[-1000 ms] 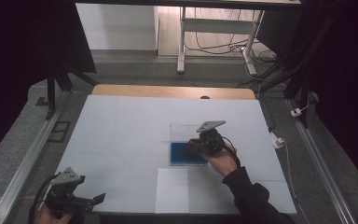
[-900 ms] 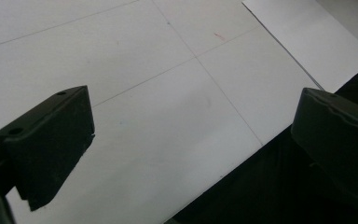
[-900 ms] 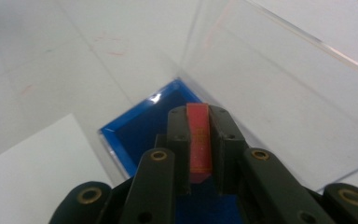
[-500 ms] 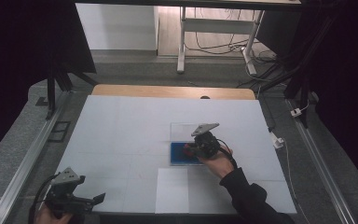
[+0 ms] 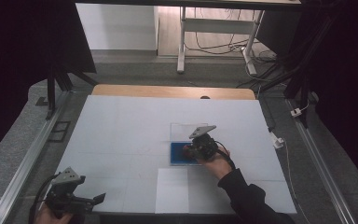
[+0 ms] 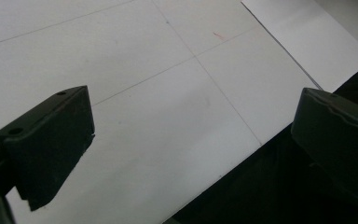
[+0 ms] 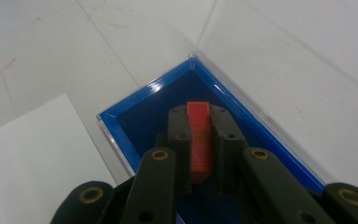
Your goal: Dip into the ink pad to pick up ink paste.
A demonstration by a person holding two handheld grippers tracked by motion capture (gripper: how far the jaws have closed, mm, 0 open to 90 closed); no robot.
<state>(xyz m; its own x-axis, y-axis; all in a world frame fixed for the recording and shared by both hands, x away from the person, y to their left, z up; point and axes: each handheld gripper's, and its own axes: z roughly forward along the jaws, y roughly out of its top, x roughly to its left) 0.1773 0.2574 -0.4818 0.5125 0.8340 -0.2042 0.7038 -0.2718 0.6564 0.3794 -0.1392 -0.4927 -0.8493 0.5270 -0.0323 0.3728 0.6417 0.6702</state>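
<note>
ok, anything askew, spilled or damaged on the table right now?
Nothing stands out. The right gripper holds a red block squarely over the blue tray; the white sheet lies flat, and the left gripper is open.

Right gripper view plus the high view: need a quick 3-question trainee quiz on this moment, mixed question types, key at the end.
1. True or false: the right gripper is shut on a thin red block.
2. Multiple choice: the red block is over A) the white sheet of paper, B) the blue-lined clear box, C) the bare wooden strip at the table's far edge.
3. Fill in: the left gripper has its jaws ____ with nothing between them.

Key: 1 true; 2 B; 3 open.
</note>
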